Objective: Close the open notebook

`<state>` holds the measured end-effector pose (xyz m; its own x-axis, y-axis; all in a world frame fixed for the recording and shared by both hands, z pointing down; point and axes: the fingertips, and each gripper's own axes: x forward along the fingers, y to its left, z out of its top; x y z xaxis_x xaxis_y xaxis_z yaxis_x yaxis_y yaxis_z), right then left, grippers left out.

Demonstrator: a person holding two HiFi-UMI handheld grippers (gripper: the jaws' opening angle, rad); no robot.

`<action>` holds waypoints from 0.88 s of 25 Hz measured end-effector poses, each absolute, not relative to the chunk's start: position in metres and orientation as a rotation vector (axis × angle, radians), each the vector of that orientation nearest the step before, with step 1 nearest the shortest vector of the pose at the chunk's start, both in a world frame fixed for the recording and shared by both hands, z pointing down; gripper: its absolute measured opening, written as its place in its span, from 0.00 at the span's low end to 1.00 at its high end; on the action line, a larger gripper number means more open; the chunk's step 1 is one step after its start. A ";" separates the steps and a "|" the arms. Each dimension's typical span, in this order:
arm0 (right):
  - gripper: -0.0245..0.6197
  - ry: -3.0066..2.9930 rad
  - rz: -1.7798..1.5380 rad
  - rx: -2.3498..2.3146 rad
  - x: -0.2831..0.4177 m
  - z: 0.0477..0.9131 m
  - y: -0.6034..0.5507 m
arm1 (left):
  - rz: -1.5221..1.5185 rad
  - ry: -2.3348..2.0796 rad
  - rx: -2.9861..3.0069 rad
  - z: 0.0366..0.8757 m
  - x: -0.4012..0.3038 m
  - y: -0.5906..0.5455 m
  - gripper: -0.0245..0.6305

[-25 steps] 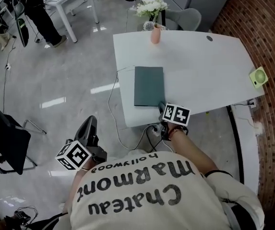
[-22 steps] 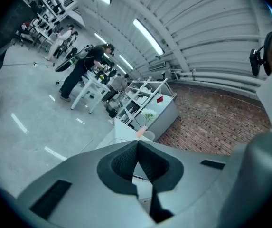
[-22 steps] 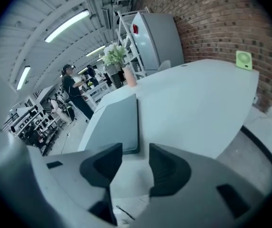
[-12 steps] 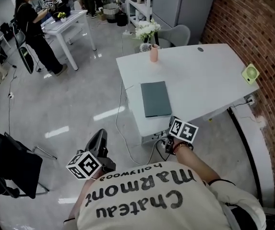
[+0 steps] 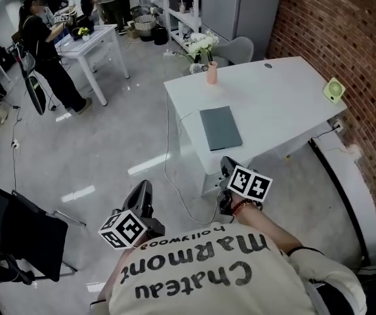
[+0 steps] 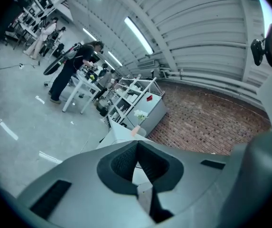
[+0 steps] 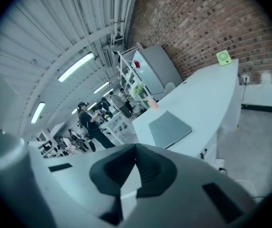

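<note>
1. The closed notebook [image 5: 220,127] lay flat near the white table's [image 5: 273,87] front edge.
2. The right gripper [image 5: 228,166], its jaws just closed on nothing, hung just off that edge.
3. The left gripper [image 5: 145,189], its jaws pressed together and empty, hung over open floor [image 5: 109,143].

I pulled my right gripper [image 5: 228,170] back off the notebook [image 5: 220,128] and shut my jaws on nothing. The table [image 5: 279,97] got farther away.

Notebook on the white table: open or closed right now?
Closed. The notebook lies flat on the table, showing one plain grey-green cover and no spread pages in both the head and right gripper views.
</note>
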<state>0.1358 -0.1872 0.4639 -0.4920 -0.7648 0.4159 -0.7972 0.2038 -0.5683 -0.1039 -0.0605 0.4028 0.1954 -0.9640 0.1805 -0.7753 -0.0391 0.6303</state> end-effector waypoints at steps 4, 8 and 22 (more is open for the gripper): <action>0.04 -2.562 1.209 1.485 0.106 0.437 -0.154 | -0.379 -1.626 1.871 0.402 -0.116 -0.035 0.04; 0.04 -2.621 1.069 1.443 0.086 0.423 -0.123 | -0.373 -1.626 1.897 0.401 -0.124 -0.012 0.04; 0.04 -2.595 0.932 1.454 0.059 0.430 -0.028 | -0.363 -1.582 1.945 0.408 -0.145 0.070 0.04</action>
